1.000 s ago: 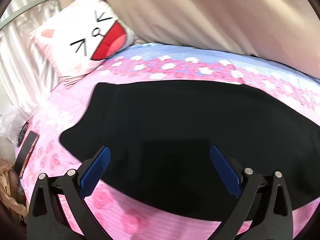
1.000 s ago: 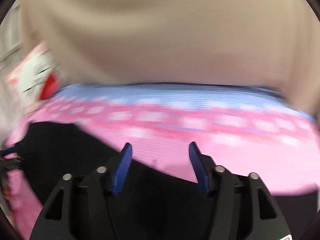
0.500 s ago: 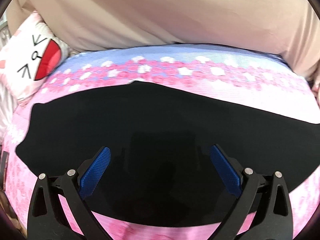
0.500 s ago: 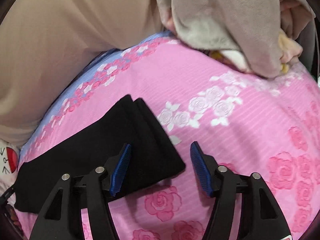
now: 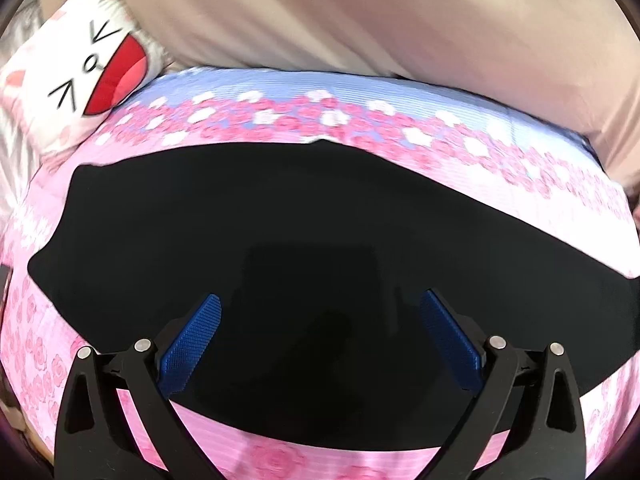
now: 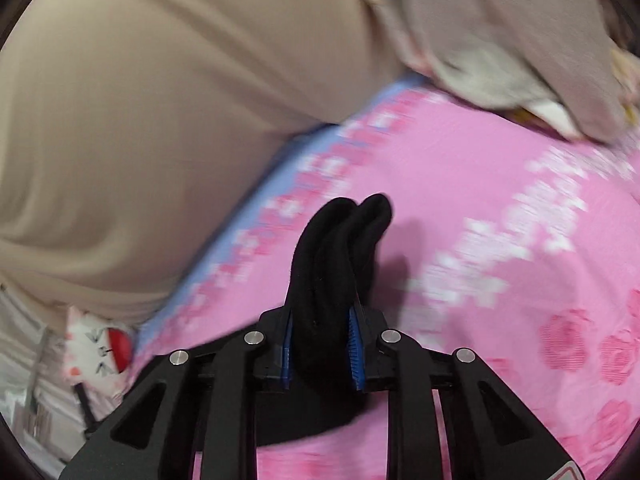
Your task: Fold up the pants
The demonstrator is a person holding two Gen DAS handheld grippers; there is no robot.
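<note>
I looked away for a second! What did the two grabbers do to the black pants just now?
The right gripper has just been closing, and its pads now pinch the leg ends of the black pants, bunched up between them; before, the cloth lay flat there. The left gripper slid sideways over the pants. It stayed wide open, holding nothing, and the cat pillow and pink sheet stayed put.

Lighting: bright, even, soft. Black pants (image 5: pixel 280 240) read as flat, detail-less dark; faint shadow beside their bunched end in right view. Motion blur: heavy in right view, mild in left. Fisheye bending and dark vignette at all edges
</note>
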